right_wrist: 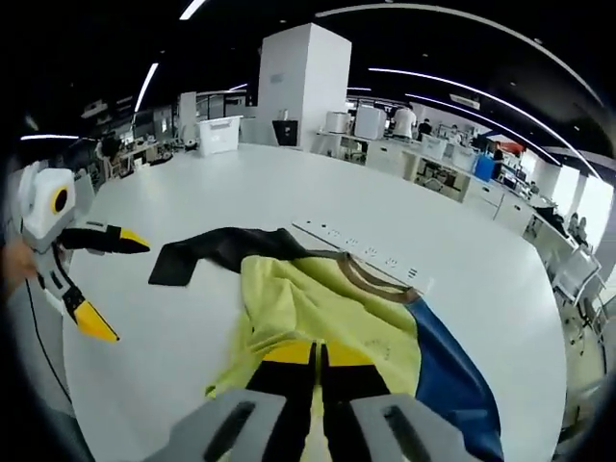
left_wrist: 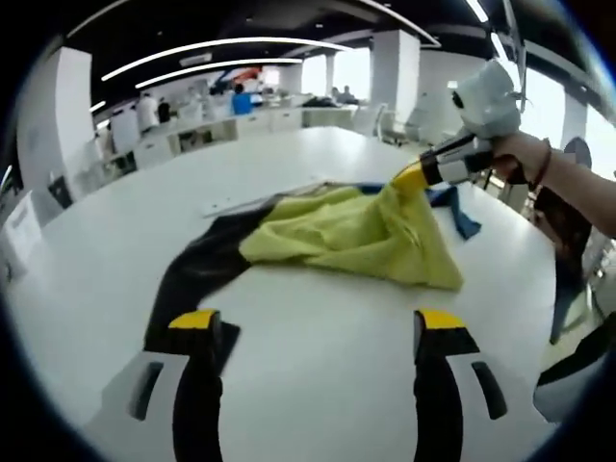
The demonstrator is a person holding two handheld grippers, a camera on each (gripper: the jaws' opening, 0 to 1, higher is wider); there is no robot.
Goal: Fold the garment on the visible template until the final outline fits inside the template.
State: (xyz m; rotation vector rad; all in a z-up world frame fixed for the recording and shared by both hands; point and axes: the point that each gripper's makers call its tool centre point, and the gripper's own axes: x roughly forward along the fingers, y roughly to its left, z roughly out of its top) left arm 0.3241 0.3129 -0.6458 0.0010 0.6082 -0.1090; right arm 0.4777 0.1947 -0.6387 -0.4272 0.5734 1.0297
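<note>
So the shirt is sprawled on the white table, yellow body with a black sleeve and a blue one. Right gripper has its jaws pinched tight on the yellow fabric, which bunches up right at the tips; in the left gripper view you can see that edge lifted off the table. Left gripper is spread wide with nothing between its jaws, and the black sleeve runs up just past its left finger. Beyond the shirt there's a power strip lying on the table.
</note>
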